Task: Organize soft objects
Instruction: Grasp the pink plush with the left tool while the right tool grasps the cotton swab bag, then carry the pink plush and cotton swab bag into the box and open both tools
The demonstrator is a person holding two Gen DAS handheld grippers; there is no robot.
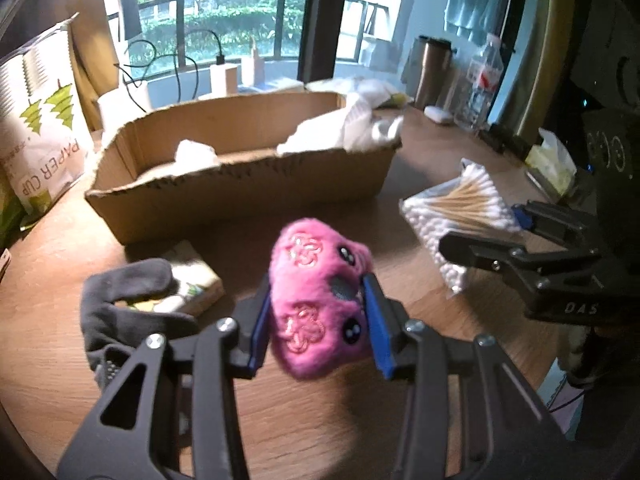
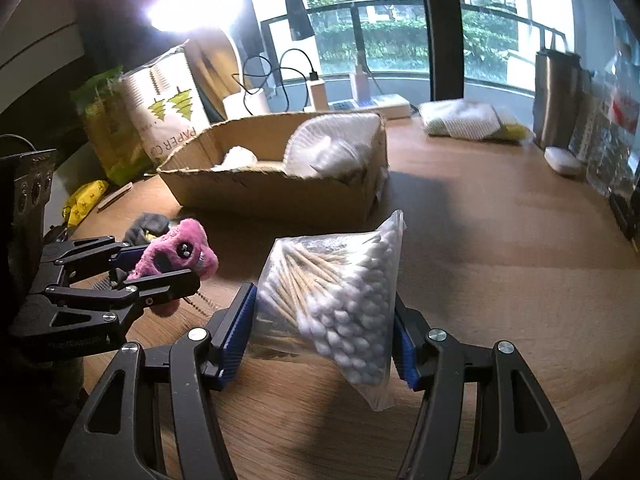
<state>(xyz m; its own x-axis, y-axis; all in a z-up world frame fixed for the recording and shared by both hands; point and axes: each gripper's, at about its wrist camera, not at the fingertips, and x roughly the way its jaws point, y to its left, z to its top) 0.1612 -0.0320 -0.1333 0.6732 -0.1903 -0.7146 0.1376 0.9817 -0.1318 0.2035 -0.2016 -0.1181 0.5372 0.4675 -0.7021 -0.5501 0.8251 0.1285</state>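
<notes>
My left gripper [image 1: 318, 320] is shut on a pink plush toy [image 1: 316, 300] and holds it above the wooden table [image 1: 320, 420]. The toy and the left gripper [image 2: 160, 268] also show at the left of the right wrist view, the toy [image 2: 176, 252] between the fingers. My right gripper [image 2: 324, 336] is shut on a clear bag of cotton swabs [image 2: 340, 292]; the bag [image 1: 460, 216] and the right gripper [image 1: 484, 232] show at the right of the left wrist view. A cardboard box [image 1: 240, 184] with white soft items stands behind, also in the right wrist view [image 2: 280, 192].
A dark sock [image 1: 120, 308] lies over a tissue pack [image 1: 192, 284] at the left. A paper cup bag [image 1: 44, 148] stands far left. A metal tumbler [image 1: 434, 72], a tissue box [image 1: 554, 164] and a white packet [image 2: 472, 124] sit along the far edge.
</notes>
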